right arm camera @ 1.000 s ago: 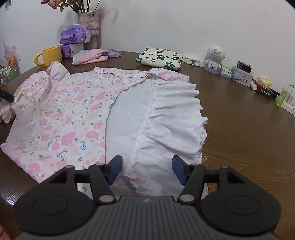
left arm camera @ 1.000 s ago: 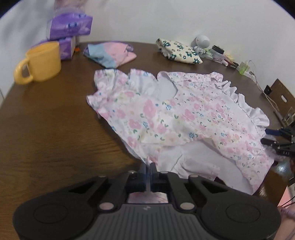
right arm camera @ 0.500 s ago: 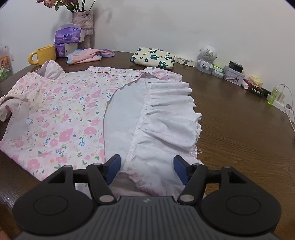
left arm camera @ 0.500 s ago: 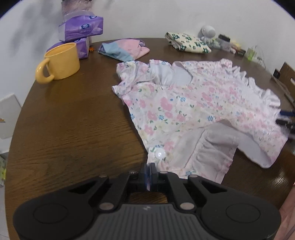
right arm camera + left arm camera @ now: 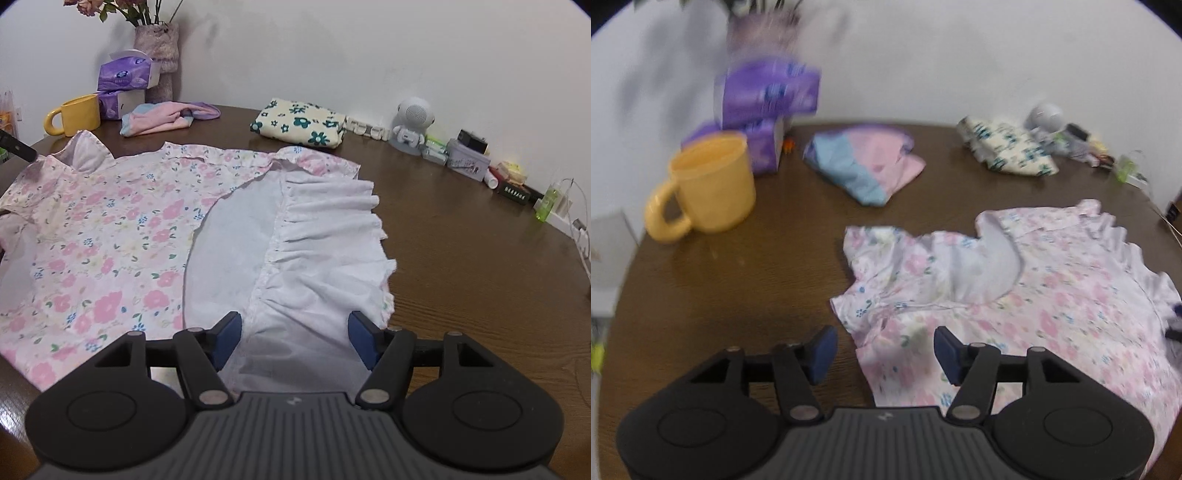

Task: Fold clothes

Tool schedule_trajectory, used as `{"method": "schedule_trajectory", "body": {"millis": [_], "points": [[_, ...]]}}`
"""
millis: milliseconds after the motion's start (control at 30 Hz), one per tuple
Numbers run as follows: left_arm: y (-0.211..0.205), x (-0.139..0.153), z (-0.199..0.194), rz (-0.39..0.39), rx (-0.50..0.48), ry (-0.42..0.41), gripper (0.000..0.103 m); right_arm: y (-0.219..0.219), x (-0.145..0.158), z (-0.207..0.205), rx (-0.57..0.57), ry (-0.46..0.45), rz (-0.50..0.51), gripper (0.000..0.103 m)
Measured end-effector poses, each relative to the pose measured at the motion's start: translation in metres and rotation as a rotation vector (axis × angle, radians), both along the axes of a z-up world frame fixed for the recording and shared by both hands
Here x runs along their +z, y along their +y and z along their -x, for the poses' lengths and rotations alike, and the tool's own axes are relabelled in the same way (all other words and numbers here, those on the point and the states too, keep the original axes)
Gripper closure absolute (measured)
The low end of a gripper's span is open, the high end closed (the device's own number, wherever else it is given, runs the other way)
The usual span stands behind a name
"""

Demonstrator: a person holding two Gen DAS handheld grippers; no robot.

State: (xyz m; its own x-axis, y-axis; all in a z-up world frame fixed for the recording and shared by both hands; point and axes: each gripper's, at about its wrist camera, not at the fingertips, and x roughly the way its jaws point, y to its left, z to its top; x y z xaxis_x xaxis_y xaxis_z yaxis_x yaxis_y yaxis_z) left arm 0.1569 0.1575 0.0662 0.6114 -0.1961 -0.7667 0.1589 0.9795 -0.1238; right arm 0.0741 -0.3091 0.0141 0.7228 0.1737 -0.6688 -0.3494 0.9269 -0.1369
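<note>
My left gripper point(image 5: 884, 349) hangs over the near edge of the dress point(image 5: 1015, 295), its jaws opening; the blue pads point(image 5: 823, 347) stand apart, the fabric edge lies below and between them, and neither pad presses on it. The left-wrist view is blurred. My right gripper point(image 5: 293, 339) is wide too, its pads on either side of the white ruffled hem point(image 5: 325, 254) without pinching it.

The dress point(image 5: 110, 236) lies flat on the round brown bench point(image 5: 480, 258), pink flowers on pale cloth. One side is turned over so the plain white lining and ruffle face up, beside the printed part. In the left-wrist view a short ruffled sleeve point(image 5: 875, 251) points toward the far side, with the neck opening just beside it.

Well apart from the dress, at the far side of the bench, sit a yellow mug point(image 5: 709, 184), two purple tissue packs point(image 5: 764, 96) stacked behind it, and a vase point(image 5: 159, 51) with flowers. Near them lies a pink and blue cloth point(image 5: 868, 162), folded. Further along is a folded cream cloth point(image 5: 299, 123) with dark green flowers, then a small white robot figure point(image 5: 412, 125), a grey tin point(image 5: 467, 162) and a green bottle point(image 5: 548, 203) by the wall.
</note>
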Motion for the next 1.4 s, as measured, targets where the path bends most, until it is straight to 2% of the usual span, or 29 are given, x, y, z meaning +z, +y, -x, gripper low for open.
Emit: {"method": "schedule_trajectory", "body": {"millis": [67,133,167,200,233,267,367,467,567,667,700,767,833,933,1033,1100,1167,1267,1400], "points": [[0.004,-0.011,-0.016,0.05,0.032,0.048,0.046,0.001,-0.005,-0.004,-0.002,0.01,-0.003,0.038],[0.013,-0.017,-0.025,0.142,0.053,0.064,0.047,0.001,-0.007,-0.006,-0.001,0.016,-0.005,0.038],[0.017,-0.02,-0.028,0.175,0.069,0.068,0.052,0.001,-0.007,-0.007,0.0,0.017,-0.006,0.038],[0.016,-0.021,-0.029,0.175,0.069,0.065,0.058,0.001,-0.007,-0.007,0.004,0.016,-0.004,0.037],[0.016,-0.023,-0.03,0.173,0.069,0.06,0.075,0.001,-0.007,-0.007,0.008,0.014,-0.002,0.037],[0.015,-0.024,-0.032,0.17,0.068,0.056,0.086,0.001,-0.008,-0.007,0.012,0.013,0.001,0.037],[0.012,-0.027,-0.034,0.152,0.064,0.039,0.094,-0.001,-0.008,-0.007,0.006,0.015,0.002,0.037],[0.004,-0.026,-0.028,0.049,0.073,0.013,0.094,-0.002,-0.007,-0.005,-0.007,0.017,0.009,0.037],[-0.006,-0.024,-0.019,-0.09,0.088,-0.017,0.094,-0.004,-0.008,-0.001,-0.026,0.015,0.005,0.037],[-0.013,-0.025,-0.011,-0.159,0.094,-0.03,0.09,-0.007,-0.009,0.004,-0.044,0.01,-0.011,0.036],[-0.013,-0.022,-0.008,-0.145,0.082,-0.043,0.088,-0.008,-0.009,0.005,-0.046,0.009,-0.015,0.036],[-0.013,-0.014,0.0,-0.111,0.056,-0.071,0.06,-0.01,-0.007,0.007,-0.035,0.005,-0.023,0.036],[-0.007,0.001,0.007,-0.062,0.046,-0.131,0.047,-0.012,-0.003,0.008,-0.024,-0.002,-0.032,0.036],[0.004,0.021,0.011,-0.007,0.048,-0.207,0.043,-0.019,0.015,0.002,-0.025,-0.048,-0.047,0.036],[0.012,0.029,-0.003,0.029,0.076,-0.228,0.046,-0.021,0.023,-0.019,-0.025,-0.068,-0.028,0.036],[0.013,0.024,-0.019,0.018,0.075,-0.206,0.059,-0.019,0.023,-0.035,-0.023,-0.058,-0.017,0.036],[0.008,0.014,-0.033,-0.01,0.026,-0.182,0.079,-0.014,0.021,-0.05,-0.005,-0.039,-0.014,0.036],[-0.001,-0.005,-0.046,-0.049,-0.025,-0.145,0.081,-0.002,0.014,-0.066,0.034,-0.019,0.008,0.036],[-0.011,-0.022,-0.053,-0.048,-0.085,-0.116,0.081,0.003,0.006,-0.085,0.058,0.024,0.005,0.036]]}}
